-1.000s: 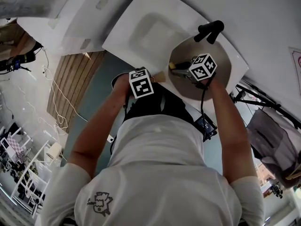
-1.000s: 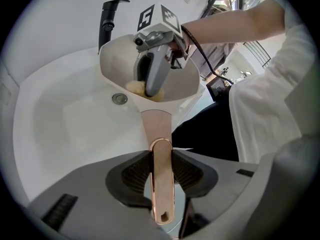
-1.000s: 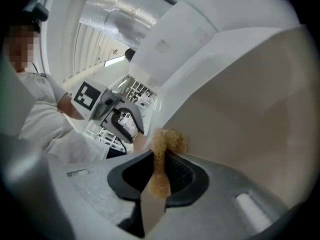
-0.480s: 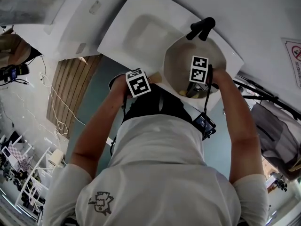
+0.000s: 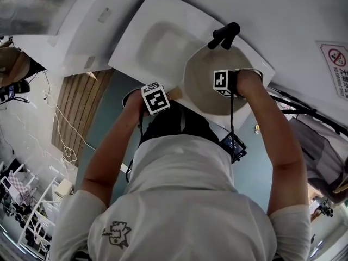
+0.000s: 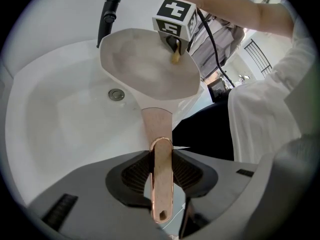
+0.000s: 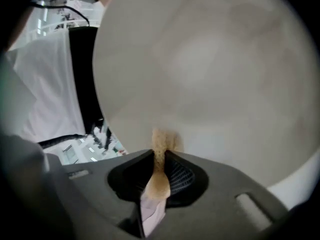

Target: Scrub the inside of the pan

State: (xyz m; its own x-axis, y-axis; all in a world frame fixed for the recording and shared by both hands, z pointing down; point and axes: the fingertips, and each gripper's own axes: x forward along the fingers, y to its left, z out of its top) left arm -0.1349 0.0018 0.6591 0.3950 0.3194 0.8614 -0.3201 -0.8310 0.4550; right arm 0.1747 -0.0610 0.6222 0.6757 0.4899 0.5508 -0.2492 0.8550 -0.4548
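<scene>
Pan (image 6: 145,66): cream inside, tilted, held out over the white sink (image 6: 55,124), upper centre of the left gripper view. In head view it sits centre-right, just below the black faucet (image 5: 225,35)

Copper-coloured handle (image 6: 159,129) runs from the pan down toward bottom centre of the frame. Left gripper (image 6: 161,171) is clamped on it, both jaws tight against the handle's sides

Sponge (image 7: 159,151), tan, is pinched between the jaws of the right gripper (image 7: 159,173), tip pressed against the pan's inner surface at lower centre of the right gripper view. The pan's inside fills most of that frame

In the left gripper view the right gripper comes in over the pan's far rim at top centre, marker cube (image 6: 174,18) on top, sponge end touching the inside wall

Drain (image 6: 116,94) shows in the sink basin, left of the pan and lower in frame than its rim

Person's white shirt (image 5: 179,200) fills the lower half of head view, both forearms reaching up-frame to the sink
</scene>
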